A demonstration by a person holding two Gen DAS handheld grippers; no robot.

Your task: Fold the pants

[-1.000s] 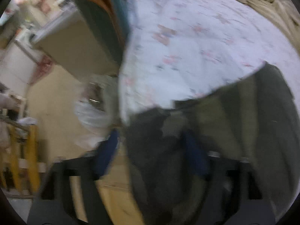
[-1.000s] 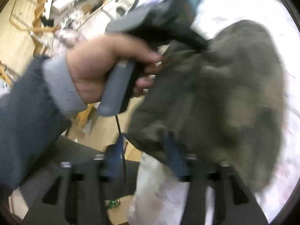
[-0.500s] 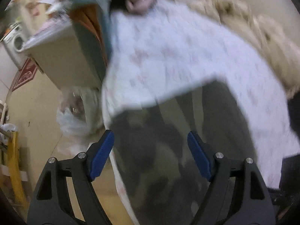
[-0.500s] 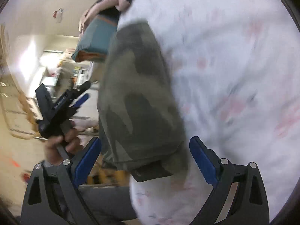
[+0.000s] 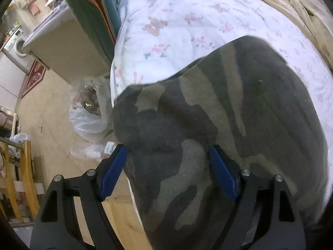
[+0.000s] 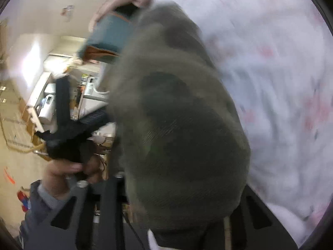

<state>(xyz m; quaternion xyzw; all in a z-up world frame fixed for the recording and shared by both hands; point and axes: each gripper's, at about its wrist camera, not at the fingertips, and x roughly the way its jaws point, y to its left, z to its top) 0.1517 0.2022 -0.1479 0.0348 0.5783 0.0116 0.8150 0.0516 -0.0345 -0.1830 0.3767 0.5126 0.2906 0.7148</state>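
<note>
The camouflage pants (image 5: 218,129) lie on the floral bedsheet (image 5: 197,20) near the bed's edge. My left gripper (image 5: 168,173) is open, its blue pads spread on either side of the cloth near the pants' near end. In the blurred right wrist view the pants (image 6: 177,125) fill the middle and cover my right gripper's fingertips, so its state is unclear. The left gripper (image 6: 62,129) and the hand that holds it show at the left there.
A beige quilt (image 5: 301,10) is bunched at the bed's far right. A teal and orange cloth (image 5: 93,10) hangs at the bed's left end. A cabinet (image 5: 58,48) and a plastic bag (image 5: 89,112) stand on the floor to the left.
Both grippers opened and let go of the pants about half a second ago. The left gripper has since moved in close over the cloth. The right view has closed in on the pants.
</note>
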